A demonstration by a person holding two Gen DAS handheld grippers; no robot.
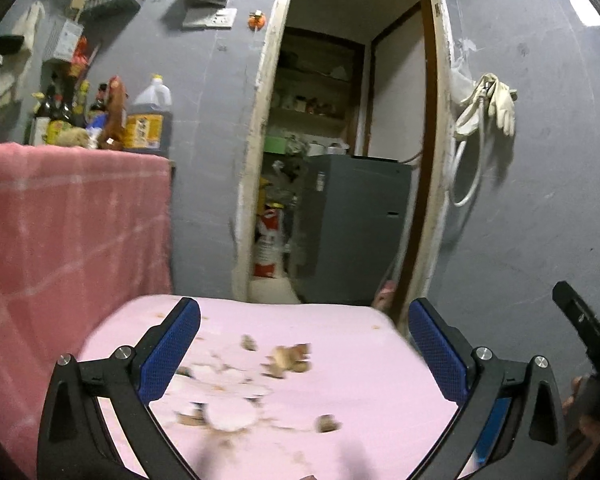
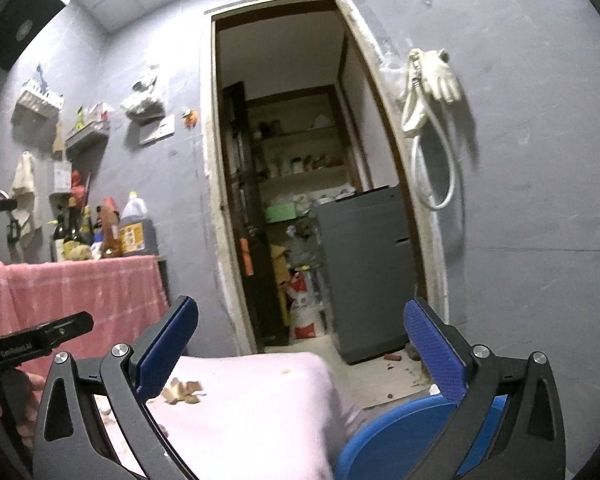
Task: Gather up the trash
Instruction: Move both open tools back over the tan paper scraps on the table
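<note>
Both the left gripper (image 1: 304, 344) and right gripper (image 2: 300, 344) hold empty, wide-open jaws above the pink-clothed table (image 1: 364, 376) strewn with brown scraps (image 1: 290, 360).

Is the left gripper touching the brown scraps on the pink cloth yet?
Apart. In the left wrist view the left gripper stands wide open, and the brown scraps lie loose on the pink cloth between the blue pads, clear of both.

Pink table cover (image 1: 340, 328): smooth matt cloth, strewn w/ dry brown scraps (image 1: 290, 360). Pink towel (image 1: 68, 216): soft woven cloth, faint pale check. Left gripper (image 1: 304, 344) pads (image 1: 172, 348): blue textured rubber-like facing on matt black plastic, shiny metal screws. Wall (image 1: 540, 208): grey, slight sheen. Blue basin (image 2: 396, 436): smooth plastic.
</note>
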